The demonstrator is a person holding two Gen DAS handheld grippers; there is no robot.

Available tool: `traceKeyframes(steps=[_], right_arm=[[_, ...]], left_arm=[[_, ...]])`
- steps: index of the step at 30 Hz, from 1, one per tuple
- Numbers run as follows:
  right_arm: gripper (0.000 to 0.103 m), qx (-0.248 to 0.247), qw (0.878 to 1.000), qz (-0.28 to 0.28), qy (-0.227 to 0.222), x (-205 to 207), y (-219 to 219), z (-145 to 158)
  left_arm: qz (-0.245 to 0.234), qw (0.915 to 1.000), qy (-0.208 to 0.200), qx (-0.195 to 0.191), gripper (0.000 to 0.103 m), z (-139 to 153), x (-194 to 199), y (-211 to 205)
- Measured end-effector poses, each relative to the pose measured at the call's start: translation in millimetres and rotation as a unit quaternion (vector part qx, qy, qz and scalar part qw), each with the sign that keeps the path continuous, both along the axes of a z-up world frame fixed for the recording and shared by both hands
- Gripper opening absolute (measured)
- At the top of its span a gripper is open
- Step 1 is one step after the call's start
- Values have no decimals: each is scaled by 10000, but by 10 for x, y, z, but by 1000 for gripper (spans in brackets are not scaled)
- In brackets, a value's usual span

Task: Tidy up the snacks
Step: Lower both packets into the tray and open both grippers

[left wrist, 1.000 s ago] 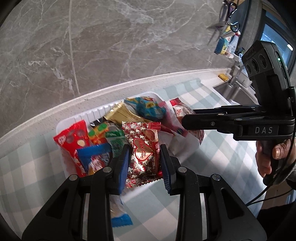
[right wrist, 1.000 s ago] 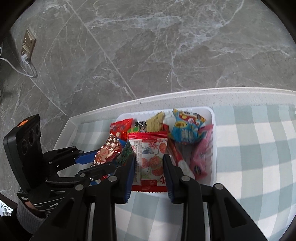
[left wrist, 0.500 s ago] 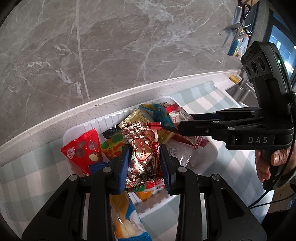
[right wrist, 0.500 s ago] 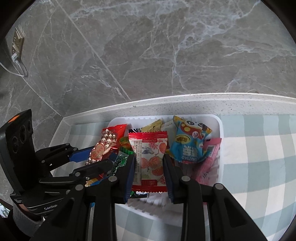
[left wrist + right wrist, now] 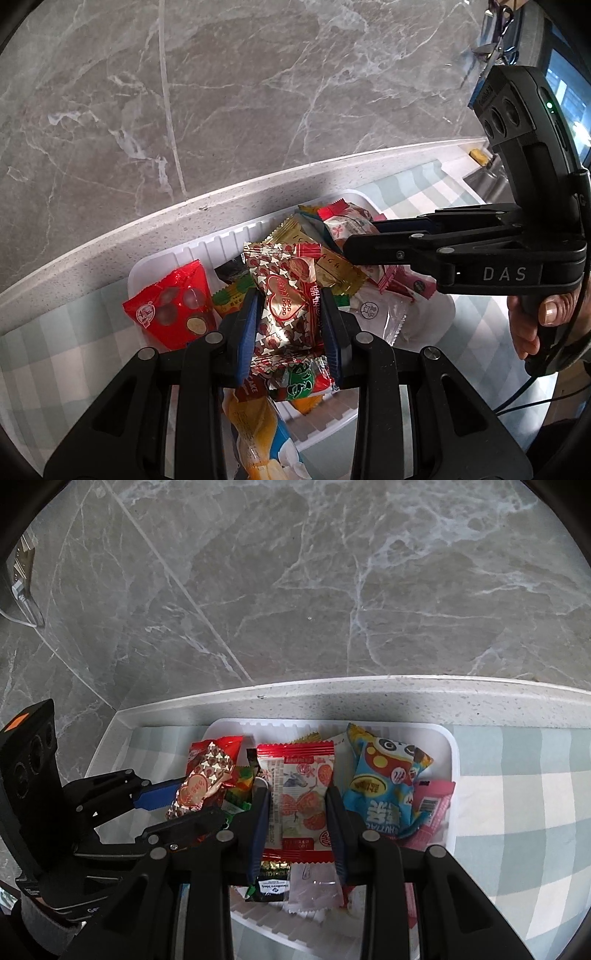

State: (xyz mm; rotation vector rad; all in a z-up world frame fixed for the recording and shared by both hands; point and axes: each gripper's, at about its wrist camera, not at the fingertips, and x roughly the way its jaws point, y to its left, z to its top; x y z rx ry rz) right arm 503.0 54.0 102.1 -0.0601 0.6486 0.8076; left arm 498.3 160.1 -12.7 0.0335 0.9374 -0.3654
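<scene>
Both grippers now moved over the tray (image 5: 452, 746): left gripper (image 5: 290, 332) pinching heart packet (image 5: 286, 306), right gripper (image 5: 297, 812) pinching white-red packet (image 5: 301, 794) — drop nxt, prob.

Both grippers have travelled forward over the white tray (image 5: 453, 755), which a second ago lay ahead of the fingertips in both wrist views and now reaches under them to the lower part of each frame. In the left wrist view an orange-and-blue packet (image 5: 258, 432) has come into sight at the bottom, replacing the blue wrapper end seen earlier. The right gripper (image 5: 349, 243) has shifted upward and nearer the frame centre there. The blue panda packet (image 5: 384, 786) looms larger.
</scene>
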Motion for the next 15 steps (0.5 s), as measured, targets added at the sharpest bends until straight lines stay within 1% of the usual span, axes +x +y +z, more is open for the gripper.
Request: traceKeyframes(steps=[6,10,12,13,14,15], right_arm=[[33,-192,9998,-18,-47,53,68,-40],[35,-307,9995,-21,-104,63,125,-74],[38,-333,9993,-10,-150,47,135,-68],[40,-338,9992,-20,-195,31,136,-58],[44,-343,9991,-40,-250,9,131,-45],[45,-333,9990,-32,-287,-8,124,-32]], left_arm=[[76,10000,-1,55,30,-59,42,3],[120,9997,16,201,31,-120,72,-24],[190,9995,7,259,47,-147,83,-34],[220,9995,-3,216,55,-150,81,-26],[234,9996,-10,171,55,-149,80,-17],[266,9996,-24,127,55,-139,74,-9]])
